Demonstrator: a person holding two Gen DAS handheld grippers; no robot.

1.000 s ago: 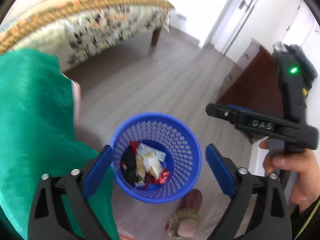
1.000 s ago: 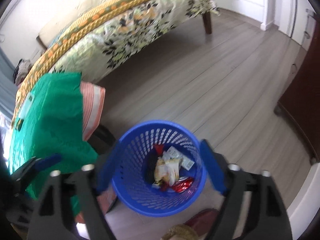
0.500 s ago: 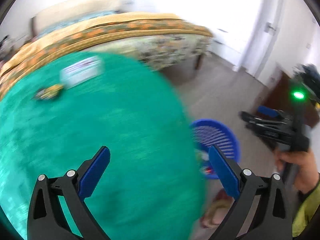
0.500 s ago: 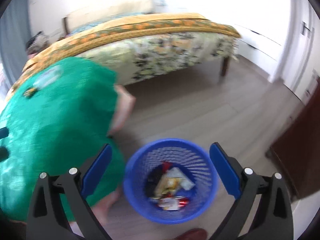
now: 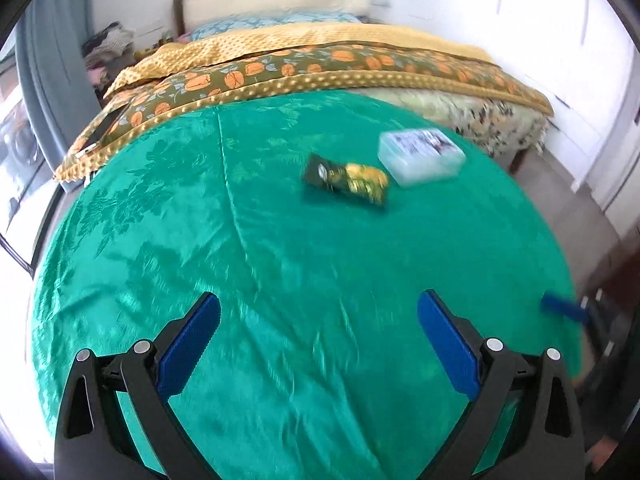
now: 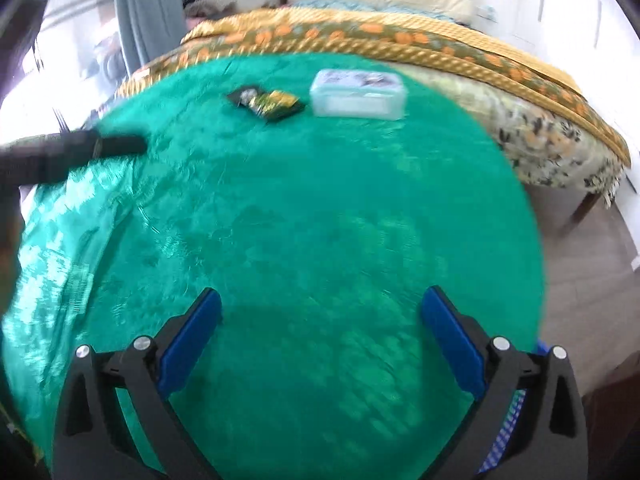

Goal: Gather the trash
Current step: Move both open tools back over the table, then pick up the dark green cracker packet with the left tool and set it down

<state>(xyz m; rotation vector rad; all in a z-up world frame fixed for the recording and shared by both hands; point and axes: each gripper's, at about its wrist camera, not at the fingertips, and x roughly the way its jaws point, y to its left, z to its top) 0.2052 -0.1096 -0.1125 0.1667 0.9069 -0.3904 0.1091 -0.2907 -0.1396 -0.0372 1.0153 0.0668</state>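
Observation:
A black and yellow snack wrapper point(image 5: 347, 182) lies on the green tablecloth point(image 5: 280, 264), far side; it also shows in the right wrist view point(image 6: 267, 103). My left gripper point(image 5: 318, 344) is open and empty above the near part of the table. My right gripper point(image 6: 320, 340) is open and empty over the same cloth point(image 6: 304, 216). A sliver of the blue trash basket point(image 6: 504, 432) shows at the lower right, mostly hidden by the table and gripper.
A clear plastic box point(image 5: 421, 157) sits beside the wrapper, also in the right wrist view point(image 6: 358, 95). A bed with a yellow and orange floral cover point(image 5: 320, 64) stands behind the table. The other gripper's tip point(image 6: 72, 150) enters at left.
Both grippers have swung up from over the blue basket to face the green table. The wrapper and plastic box have come into view; the basket has dropped almost out of sight.

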